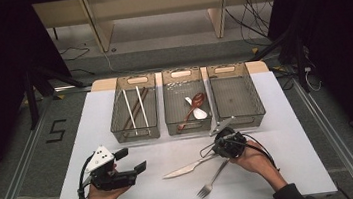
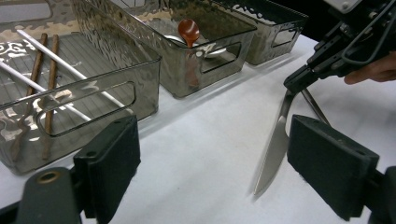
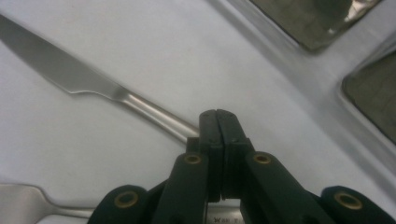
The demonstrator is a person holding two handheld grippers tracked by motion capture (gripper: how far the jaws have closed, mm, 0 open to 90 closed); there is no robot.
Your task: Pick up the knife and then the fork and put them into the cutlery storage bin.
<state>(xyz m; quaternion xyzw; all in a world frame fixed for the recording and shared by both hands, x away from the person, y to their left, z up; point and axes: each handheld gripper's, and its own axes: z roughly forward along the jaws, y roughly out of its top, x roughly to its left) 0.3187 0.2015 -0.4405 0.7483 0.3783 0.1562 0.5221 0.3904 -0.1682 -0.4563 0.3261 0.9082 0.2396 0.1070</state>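
Chopsticks [image 1: 135, 109] and spoons [image 1: 194, 108] are binned; the right tool [image 1: 218, 146], apparently pinching the knife [image 1: 187, 167] handle, leaves the fork [image 1: 213, 181] near the tabletop's front edge, and the left tool [image 1: 130, 161] gapes wide.

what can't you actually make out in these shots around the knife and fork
- Knife handle end: hidden behind the right gripper, whose jaws are shut on it, in the right gripper view.
- Fork: cut off by the bottom left edge there, tines out of frame.
- Fork tines in the high view: too small to count.
- Knife tip in the left gripper view: blurred.
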